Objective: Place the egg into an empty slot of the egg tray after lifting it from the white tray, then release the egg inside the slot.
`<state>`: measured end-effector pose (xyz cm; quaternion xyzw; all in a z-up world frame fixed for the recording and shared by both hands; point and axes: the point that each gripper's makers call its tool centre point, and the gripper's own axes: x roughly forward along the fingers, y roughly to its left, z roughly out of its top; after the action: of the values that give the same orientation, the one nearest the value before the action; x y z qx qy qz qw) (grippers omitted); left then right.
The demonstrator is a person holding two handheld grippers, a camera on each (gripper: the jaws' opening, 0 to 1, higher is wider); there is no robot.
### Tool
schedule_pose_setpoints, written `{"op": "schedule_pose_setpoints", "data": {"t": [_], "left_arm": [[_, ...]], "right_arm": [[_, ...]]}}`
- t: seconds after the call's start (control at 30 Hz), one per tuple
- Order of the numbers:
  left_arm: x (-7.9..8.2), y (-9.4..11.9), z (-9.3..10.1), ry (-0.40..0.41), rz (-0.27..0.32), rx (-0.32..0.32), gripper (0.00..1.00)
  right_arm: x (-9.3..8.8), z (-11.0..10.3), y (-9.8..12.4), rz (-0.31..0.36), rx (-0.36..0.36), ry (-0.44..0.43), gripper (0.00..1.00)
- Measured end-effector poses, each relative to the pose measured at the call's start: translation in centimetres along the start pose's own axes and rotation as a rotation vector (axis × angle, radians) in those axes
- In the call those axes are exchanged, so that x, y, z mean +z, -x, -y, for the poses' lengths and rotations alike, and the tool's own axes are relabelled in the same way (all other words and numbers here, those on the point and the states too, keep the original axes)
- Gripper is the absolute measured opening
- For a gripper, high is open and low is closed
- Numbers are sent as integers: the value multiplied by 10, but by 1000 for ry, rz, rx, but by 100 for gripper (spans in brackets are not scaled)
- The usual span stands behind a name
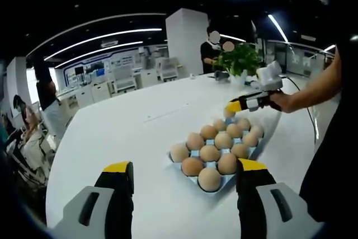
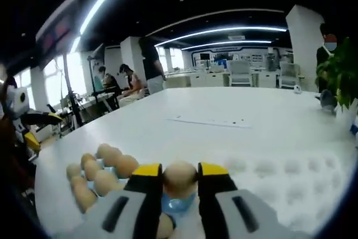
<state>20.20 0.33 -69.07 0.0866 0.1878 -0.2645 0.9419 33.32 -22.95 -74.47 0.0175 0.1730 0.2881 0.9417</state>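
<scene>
right gripper view: right gripper [image 2: 180, 180] closed on one brown egg [image 2: 180, 178], held between the yellow pads [image 2: 146, 173] just above a pale blue slot of the egg tray [image 2: 178, 205], at the tray's end nearest the camera; not yet set down, by the look of it. likely to crack if squeezed harder or let go while above the cup rather than seated in it; could also knock the neighbouring eggs [image 2: 103, 173] packed close on the left, or roll off the tray edge onto the desk [image 2: 235, 132] if lowered off-centre. white tray [image 2: 291, 180] with its shallow dimples lying just beside, toward the desk's right edge in this view

left gripper view: left gripper [image 1: 184, 174] spread wide, holding nothing, hanging back above the desk's near edge, short of the egg tray [image 1: 193, 180], pointed along the desk toward the potted plant [image 1: 241, 60] at the far edge. right gripper reaching in from the right over the tray's far end, a bare forearm behind it, angled down at the eggs. safest bet: lower straight, open slowly
</scene>
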Motion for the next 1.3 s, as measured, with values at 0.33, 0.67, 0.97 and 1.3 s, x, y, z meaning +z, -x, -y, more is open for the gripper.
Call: {"op": "schedule_pose_setpoints", "data": {"t": [0.33,0.67,0.97,1.3], "left_arm": [[0,0,-1,2,1,0,75],[1,0,-1,1,4,-2,75],[3,-1,0,1,7,-7,75],[3,-4,1,0,3,-14,75]], "right_arm": [[-11,-4,-5,-37,19,-13,24],[-17,-7,-6,-64,39,-13,24],[-27,-9,-7,-106,68,-12,24],[-32,-8,-7,-132,121,14,24]]}}
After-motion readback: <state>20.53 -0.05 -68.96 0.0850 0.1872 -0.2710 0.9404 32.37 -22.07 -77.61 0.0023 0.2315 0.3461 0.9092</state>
